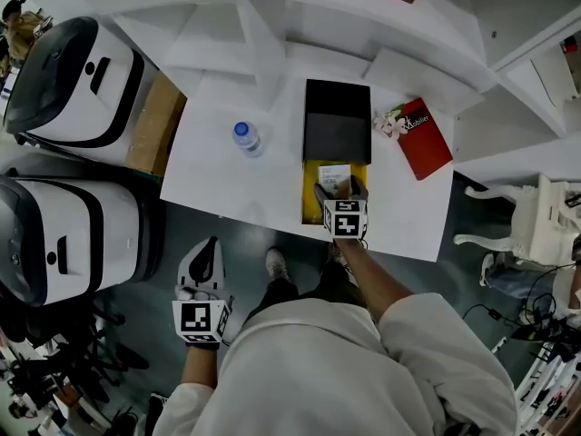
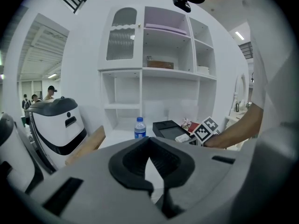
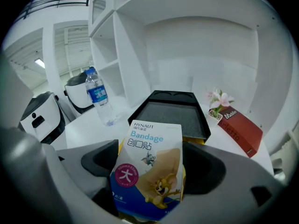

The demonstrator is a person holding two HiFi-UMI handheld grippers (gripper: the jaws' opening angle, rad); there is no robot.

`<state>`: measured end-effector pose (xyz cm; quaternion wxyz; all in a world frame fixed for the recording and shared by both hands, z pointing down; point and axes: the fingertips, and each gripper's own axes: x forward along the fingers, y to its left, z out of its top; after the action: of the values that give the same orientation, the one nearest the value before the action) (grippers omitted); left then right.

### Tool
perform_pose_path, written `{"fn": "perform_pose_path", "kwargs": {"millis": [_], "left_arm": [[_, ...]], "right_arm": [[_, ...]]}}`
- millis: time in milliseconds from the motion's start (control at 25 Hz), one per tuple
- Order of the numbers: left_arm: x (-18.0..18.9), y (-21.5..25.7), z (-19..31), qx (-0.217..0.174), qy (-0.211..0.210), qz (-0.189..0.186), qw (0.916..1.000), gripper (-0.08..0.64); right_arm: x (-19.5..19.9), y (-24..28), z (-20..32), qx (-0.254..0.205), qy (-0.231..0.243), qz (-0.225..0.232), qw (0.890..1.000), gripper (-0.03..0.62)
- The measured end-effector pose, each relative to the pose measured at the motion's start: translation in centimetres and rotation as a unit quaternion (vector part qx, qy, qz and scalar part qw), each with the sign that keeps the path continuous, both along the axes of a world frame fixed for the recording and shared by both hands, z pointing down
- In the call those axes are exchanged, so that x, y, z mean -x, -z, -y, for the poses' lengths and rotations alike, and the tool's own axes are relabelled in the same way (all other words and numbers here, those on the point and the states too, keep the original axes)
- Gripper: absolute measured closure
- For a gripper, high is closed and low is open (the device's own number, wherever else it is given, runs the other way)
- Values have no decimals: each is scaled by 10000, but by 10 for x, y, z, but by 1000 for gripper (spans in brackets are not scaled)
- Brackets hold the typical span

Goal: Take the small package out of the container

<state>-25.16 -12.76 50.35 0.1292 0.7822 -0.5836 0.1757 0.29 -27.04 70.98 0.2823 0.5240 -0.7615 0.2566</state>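
The small package (image 3: 148, 171) is a white and blue bandage box with a cartoon on it. My right gripper (image 3: 152, 160) is shut on it, a jaw on each side. In the head view the package (image 1: 334, 179) is just above the open yellow container (image 1: 310, 196) at the table's near edge, with my right gripper (image 1: 341, 192) over it. The container's black lid (image 1: 338, 121) lies flat behind it. My left gripper (image 1: 203, 260) hangs below the table edge over the floor, jaws together and holding nothing.
A water bottle (image 1: 247, 138) stands on the white table (image 1: 218, 166) left of the container. A red book (image 1: 425, 137) and a small flower (image 1: 390, 121) lie to the right. White shelving rises behind. Two white machines (image 1: 68, 89) stand at the left.
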Motion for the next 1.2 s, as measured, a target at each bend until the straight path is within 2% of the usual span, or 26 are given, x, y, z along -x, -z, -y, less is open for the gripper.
{"fn": "perform_pose_path", "kwargs": {"millis": [440,800,1200], "left_arm": [[-23,12,6,-182,-259,-54,9995,552],[-42,20,12,-310,-467,-106,9984,552],[-55,25,13,-378,-592,-117,9975,552]], "right_arm": [[-2,89,2,-1120,213,219,9932,173],[-5,161,-5,-1949,344,368,9795,173],[-11,217,-15,-2573,414,451,9644,173]]}}
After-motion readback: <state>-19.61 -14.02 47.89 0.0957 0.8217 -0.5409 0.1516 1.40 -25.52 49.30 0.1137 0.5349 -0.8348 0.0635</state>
